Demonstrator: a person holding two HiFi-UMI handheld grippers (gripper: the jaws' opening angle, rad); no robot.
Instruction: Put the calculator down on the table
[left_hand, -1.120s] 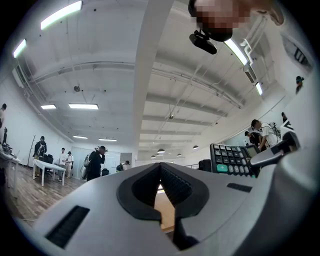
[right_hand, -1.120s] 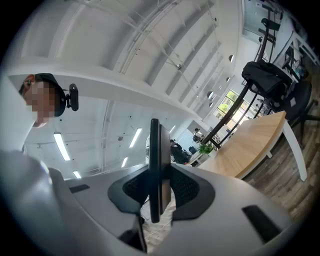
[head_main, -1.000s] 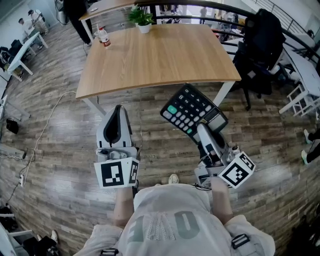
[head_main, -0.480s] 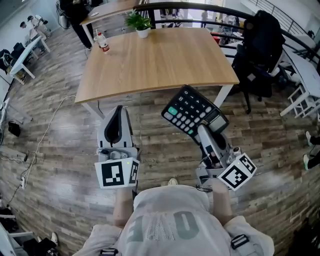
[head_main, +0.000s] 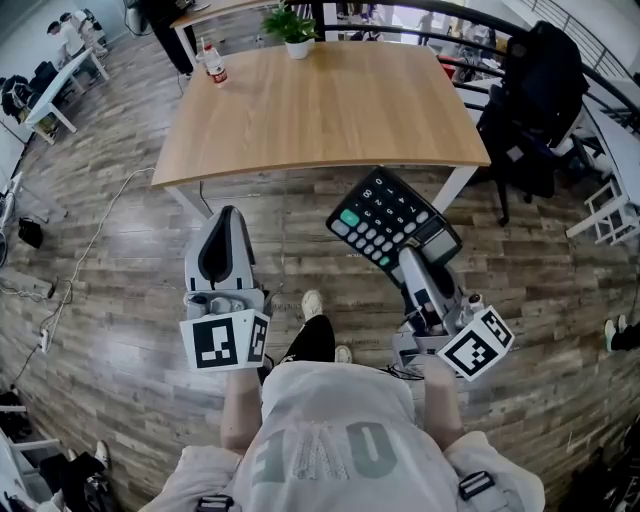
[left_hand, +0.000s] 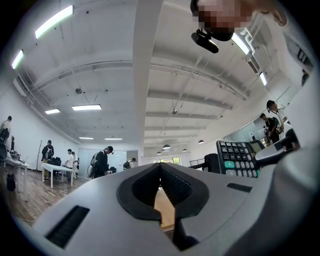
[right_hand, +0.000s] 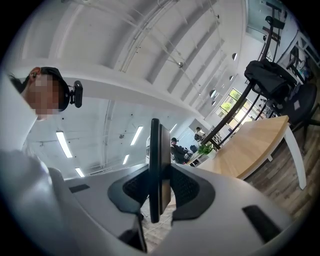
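Note:
The black calculator (head_main: 390, 218) with a green key hangs in the air over the wood floor, just short of the near edge of the wooden table (head_main: 320, 105). My right gripper (head_main: 410, 256) is shut on its display end. In the right gripper view the calculator (right_hand: 159, 170) stands edge-on between the jaws, with the table (right_hand: 250, 145) ahead at the right. My left gripper (head_main: 224, 218) is shut with nothing in it, level with the right one and to its left. In the left gripper view the left gripper (left_hand: 160, 167) has its tips together, and the calculator (left_hand: 237, 159) shows at the right.
A bottle (head_main: 212, 66) and a potted plant (head_main: 296, 30) stand at the table's far edge. A black chair with a bag (head_main: 535, 100) is right of the table. A cable (head_main: 90, 260) runs over the floor at the left. People stand in the room behind.
The person has stepped forward, a shoe now showing below the grippers. Both grippers and the held calculator have come slightly nearer the table's front edge.

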